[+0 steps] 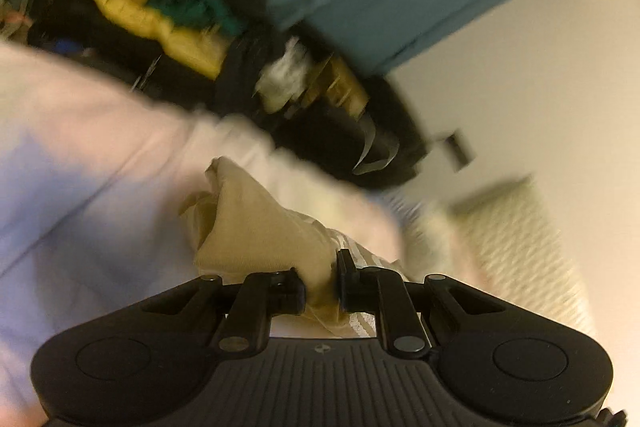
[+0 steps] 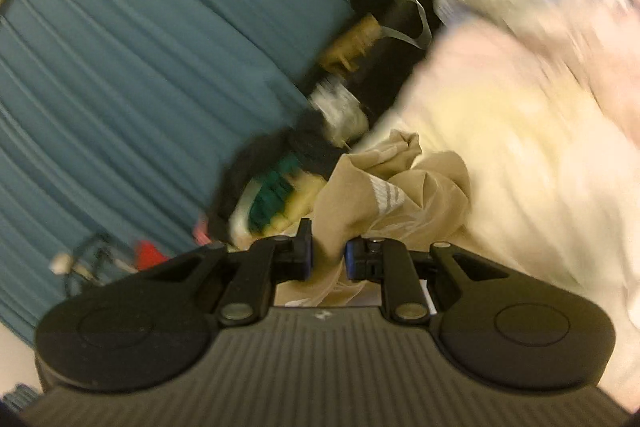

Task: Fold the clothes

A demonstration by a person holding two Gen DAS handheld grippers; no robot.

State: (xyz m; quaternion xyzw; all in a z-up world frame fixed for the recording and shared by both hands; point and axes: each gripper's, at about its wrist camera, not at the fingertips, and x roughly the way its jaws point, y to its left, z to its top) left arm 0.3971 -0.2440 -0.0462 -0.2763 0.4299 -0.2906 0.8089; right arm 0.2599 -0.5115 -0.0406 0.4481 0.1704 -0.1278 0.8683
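Both claws are clamped on cloth! Left claw (image 1: 322, 281), low centre of its view, has its jaws nearly shut on the tan garment (image 1: 256, 227), which bunches up toward mid-frame over the pale bedsheet (image 1: 80, 167). Right claw (image 2: 328, 253) pinches another part where the white stripes (image 2: 386, 197) show. Everything's blurred, so a slip looks likely: thin bunched fabric could slide free, or drag toward the clothes pile (image 1: 168, 15) upper left.
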